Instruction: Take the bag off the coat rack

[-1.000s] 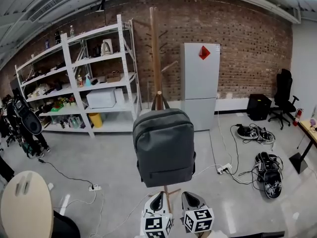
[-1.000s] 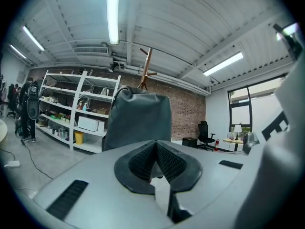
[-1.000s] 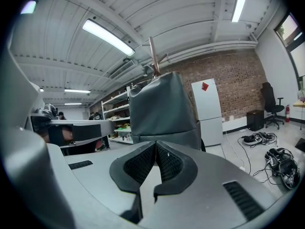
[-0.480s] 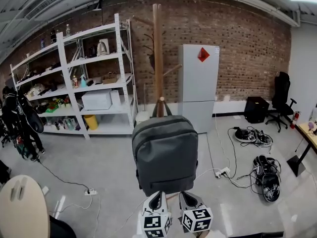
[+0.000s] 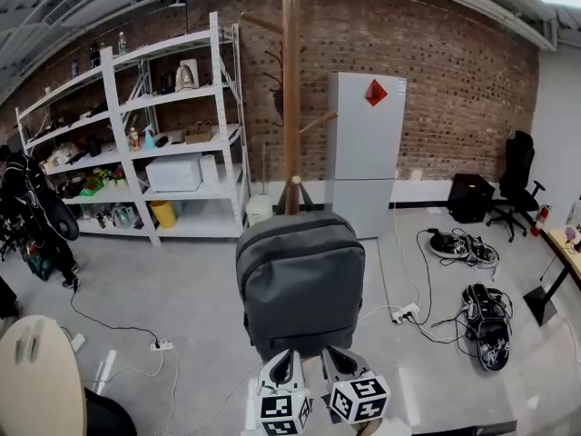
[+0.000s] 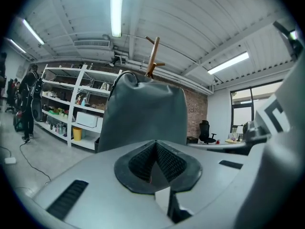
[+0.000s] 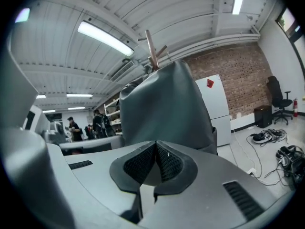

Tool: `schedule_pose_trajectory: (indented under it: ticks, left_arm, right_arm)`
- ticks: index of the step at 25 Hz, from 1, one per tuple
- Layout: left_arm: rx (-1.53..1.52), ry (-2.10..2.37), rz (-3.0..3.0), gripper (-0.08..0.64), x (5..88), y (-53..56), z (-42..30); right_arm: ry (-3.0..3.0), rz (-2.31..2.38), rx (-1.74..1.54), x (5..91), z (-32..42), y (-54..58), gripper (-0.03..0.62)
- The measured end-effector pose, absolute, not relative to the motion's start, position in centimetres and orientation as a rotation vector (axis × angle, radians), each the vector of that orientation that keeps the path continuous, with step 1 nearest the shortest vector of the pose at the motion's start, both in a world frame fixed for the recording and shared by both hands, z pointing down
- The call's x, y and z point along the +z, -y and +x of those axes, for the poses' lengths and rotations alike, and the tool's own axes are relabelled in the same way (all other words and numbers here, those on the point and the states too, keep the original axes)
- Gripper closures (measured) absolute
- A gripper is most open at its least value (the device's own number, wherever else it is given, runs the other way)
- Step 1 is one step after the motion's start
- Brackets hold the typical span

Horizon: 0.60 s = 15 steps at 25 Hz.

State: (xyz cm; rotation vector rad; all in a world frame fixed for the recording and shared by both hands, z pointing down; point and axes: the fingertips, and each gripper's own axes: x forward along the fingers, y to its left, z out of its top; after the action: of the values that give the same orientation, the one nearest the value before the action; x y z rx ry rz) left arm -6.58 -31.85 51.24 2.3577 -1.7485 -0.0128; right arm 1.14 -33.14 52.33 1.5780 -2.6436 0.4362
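Note:
A grey backpack [image 5: 301, 284] hangs by its top loop from a peg of the wooden coat rack [image 5: 290, 98], straight ahead in the head view. My left gripper [image 5: 283, 363] and right gripper [image 5: 338, 360] are side by side just under the bag's bottom edge, tips pointing up at it. Both are shut with nothing between the jaws. In the left gripper view the backpack [image 6: 143, 111] rises right beyond the shut left gripper [image 6: 155, 144]. The right gripper view shows the backpack [image 7: 167, 106] close behind the shut right gripper [image 7: 156, 144], with the rack's pegs above it.
White shelving [image 5: 136, 143] lines the left wall and a white cabinet [image 5: 365, 153] stands behind the rack. Cables and a bag [image 5: 481, 312] lie on the floor at right, near an office chair [image 5: 517, 180]. A round table [image 5: 36, 389] sits lower left. A person [image 5: 36, 212] stands far left.
The view has drawn closer to the rack and the backpack looks larger. Both gripper tips now reach its bottom edge. The jaws have stayed shut.

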Motion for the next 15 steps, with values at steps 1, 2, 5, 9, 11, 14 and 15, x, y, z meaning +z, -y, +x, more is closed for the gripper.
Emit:
schedule_pose_trajectory:
  ticks: [1,2,5,9,11,14,15]
  left_arm:
    - [-0.015,1.753,2.354,0.558,51.1,31.9,-6.7]
    - [-0.018,1.761,2.352,0.558,50.9,31.9,-6.8]
    - [-0.023,1.786,2.339,0.558,50.5,32.1,-7.1]
    - [-0.023,1.784,2.338,0.558,50.1,31.8,-6.6]
    - [-0.017,1.779,2.339,0.558,50.0,31.7,-6.4]
    - [-0.014,1.779,2.343,0.558,49.9,31.5,-6.3]
    - [-0.015,1.779,2.343,0.558,49.9,31.5,-6.4]
  right_arm:
    - [2.677,1.567,0.439,51.2,0.9,33.2,0.58]
    - [2.712,1.555,0.426,49.9,0.7,33.4,0.58]
    - [2.815,1.51,0.401,46.4,0.3,34.2,0.58]
    - [2.919,1.444,0.369,41.8,0.0,36.0,0.58]
    - [2.942,1.44,0.3,39.5,0.1,36.8,0.58]
    - [2.967,1.44,0.223,36.7,0.2,37.9,0.579]
    - [2.971,1.439,0.195,35.9,0.3,38.1,0.579]
